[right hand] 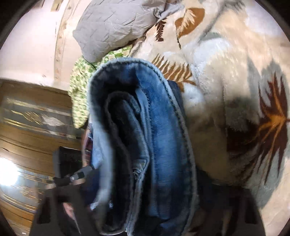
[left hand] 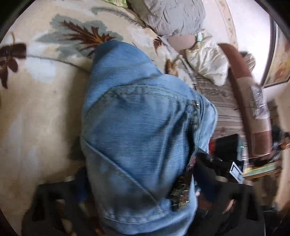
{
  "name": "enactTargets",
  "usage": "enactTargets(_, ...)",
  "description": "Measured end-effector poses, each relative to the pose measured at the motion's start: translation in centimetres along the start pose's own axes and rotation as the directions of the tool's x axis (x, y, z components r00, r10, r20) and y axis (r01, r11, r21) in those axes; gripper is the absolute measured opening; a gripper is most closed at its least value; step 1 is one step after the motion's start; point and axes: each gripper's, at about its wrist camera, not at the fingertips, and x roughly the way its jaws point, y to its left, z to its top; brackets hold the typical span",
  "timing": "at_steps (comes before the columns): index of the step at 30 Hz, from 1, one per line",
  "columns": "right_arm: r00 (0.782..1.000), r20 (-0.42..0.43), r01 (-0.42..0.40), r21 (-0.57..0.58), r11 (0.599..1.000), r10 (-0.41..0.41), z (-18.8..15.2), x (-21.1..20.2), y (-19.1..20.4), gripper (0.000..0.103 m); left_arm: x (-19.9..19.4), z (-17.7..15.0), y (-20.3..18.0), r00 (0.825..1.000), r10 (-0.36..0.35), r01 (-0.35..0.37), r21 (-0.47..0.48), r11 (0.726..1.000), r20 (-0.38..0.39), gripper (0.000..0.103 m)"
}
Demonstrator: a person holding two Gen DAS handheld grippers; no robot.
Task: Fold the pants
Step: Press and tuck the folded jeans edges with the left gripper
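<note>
A folded stack of blue jeans point(left hand: 137, 127) lies on a cream leaf-patterned blanket point(left hand: 45, 109) and fills the middle of both views. In the left wrist view its back pocket and waistband label face me. My left gripper point(left hand: 145, 178) has the stack's near end filling the gap between its dark fingers point(left hand: 54, 199), pressed from both sides. The right wrist view shows the jeans point(right hand: 163, 145) edge-on, layers and hems stacked. My right gripper point(right hand: 143, 185) is shut on that end the same way. Each gripper shows in the other's view, the right gripper point(left hand: 217, 163) and the left gripper point(right hand: 76, 177).
A grey quilted pillow point(left hand: 174, 16) point(right hand: 116, 25) lies at the far end of the blanket point(right hand: 235, 90). A cream pillow point(left hand: 208, 59) and a brown curved bed rail point(left hand: 241, 81) are on the right. Green-patterned cloth point(right hand: 81, 81) and wooden furniture point(right hand: 27, 112) are on the left.
</note>
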Motion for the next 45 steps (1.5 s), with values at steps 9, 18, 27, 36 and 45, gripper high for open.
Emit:
enactTargets(9,0.998,0.055,0.027,-0.152,0.988,-0.019,-0.6,-1.3,4.8,0.039,-2.4,0.0,-1.0,0.999,-0.021,0.019,0.044,0.999,0.038,0.039)
enactTargets(18,0.991,0.102,-0.052,-0.257,0.965,0.080,2.3,-0.3,11.3,0.037,-10.4,4.3,-2.3,0.990,0.010,-0.031,0.142,0.989,0.141,0.039)
enactTargets(27,1.000,-0.016,-0.019,-0.072,0.997,0.018,3.0,6.4,4.6,0.077,-5.6,5.1,4.8,0.990,0.111,-0.115,0.039,0.993,0.090,0.072)
enactTargets(36,0.984,0.165,0.146,-0.492,0.858,-0.073,-0.4,-3.2,10.1,0.097,-14.3,4.6,2.9,0.950,0.183,-0.224,0.142,0.964,0.252,0.103)
enactTargets(45,0.985,0.129,0.170,-0.669,0.723,-0.112,-3.2,0.8,12.4,0.096,-8.7,9.6,-1.2,0.915,0.396,-0.400,0.317,0.860,0.082,0.103)
